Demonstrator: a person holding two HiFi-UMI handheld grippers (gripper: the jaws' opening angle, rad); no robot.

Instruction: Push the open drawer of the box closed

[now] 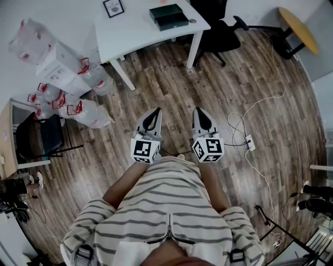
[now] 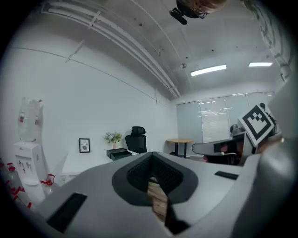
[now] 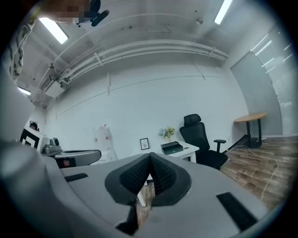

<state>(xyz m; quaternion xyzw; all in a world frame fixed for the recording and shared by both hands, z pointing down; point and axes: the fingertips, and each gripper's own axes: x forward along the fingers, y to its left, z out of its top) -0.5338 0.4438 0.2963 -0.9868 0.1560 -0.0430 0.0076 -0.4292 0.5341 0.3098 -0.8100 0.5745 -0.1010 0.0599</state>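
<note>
Both grippers are empty. The left gripper (image 1: pixel 155 111) has its fingers (image 2: pixel 138 175) clenched on nothing, and the right gripper (image 1: pixel 198 110) has its fingers (image 3: pixel 135 175) pressed together on nothing too. The box (image 1: pixel 169 16) sits on the bench (image 1: pixel 135 32), straight ahead of both sets of fingers and well apart from them, a walk across the floor. Its long axis runs crosswise to the way the fingers point. The drawer seems to stick out on the side facing the fingers, but it is too small to be sure. The box lies about midway between the two, so neither is clearly nearer, and the push would go forward, away from the person. Counts: two grippers, one box, one bench, one frame (image 1: pixel 113 7), one chair (image 1: pixel 214 32).
</note>
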